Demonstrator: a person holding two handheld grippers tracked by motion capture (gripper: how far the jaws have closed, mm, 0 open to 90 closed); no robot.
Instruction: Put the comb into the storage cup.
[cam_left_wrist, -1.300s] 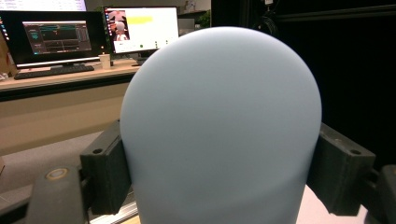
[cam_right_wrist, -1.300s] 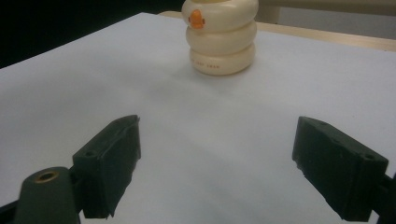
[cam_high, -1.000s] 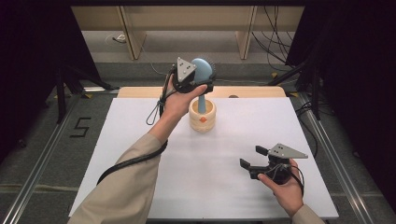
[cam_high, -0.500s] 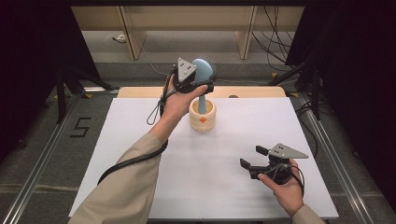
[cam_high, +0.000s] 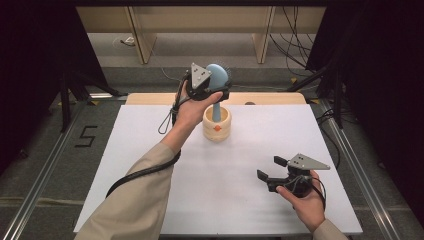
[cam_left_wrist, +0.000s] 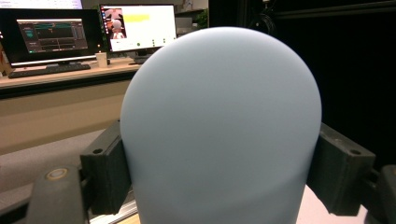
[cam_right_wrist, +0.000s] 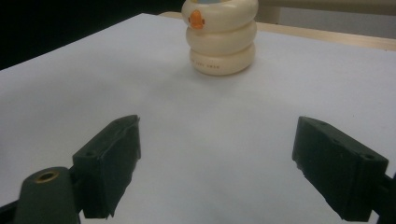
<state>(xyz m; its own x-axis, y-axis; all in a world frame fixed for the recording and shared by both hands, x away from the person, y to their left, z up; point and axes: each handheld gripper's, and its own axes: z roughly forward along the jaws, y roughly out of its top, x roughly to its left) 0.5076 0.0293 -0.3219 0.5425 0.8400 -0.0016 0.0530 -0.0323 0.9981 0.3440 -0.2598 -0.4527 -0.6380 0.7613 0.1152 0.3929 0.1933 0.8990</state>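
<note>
High view: nearest the camera, the right gripper (cam_high: 270, 168) was seen held low over the white table (cam_high: 150, 150), on the near right side of the cream holder (cam_high: 217, 123) and well apart from it; its jaws stood wide apart with nothing between them. Farther out, the left gripper (cam_high: 212, 90) was seen above the cream holder, clamped on the rounded head of the blue brush (cam_high: 218, 77). In the left gripper view the brush head was pressed between both pads (cam_left_wrist: 105, 170). The brush handle was seen running down into the holder's mouth; how deep it reached could not be told. The step was judged as either seating the brush in the holder or lifting it out; which could not be told. The next move was judged to need a straight vertical path so the holder is not tipped. The holder's orange mark (cam_right_wrist: 196, 18) was faced toward the right gripper.
</note>
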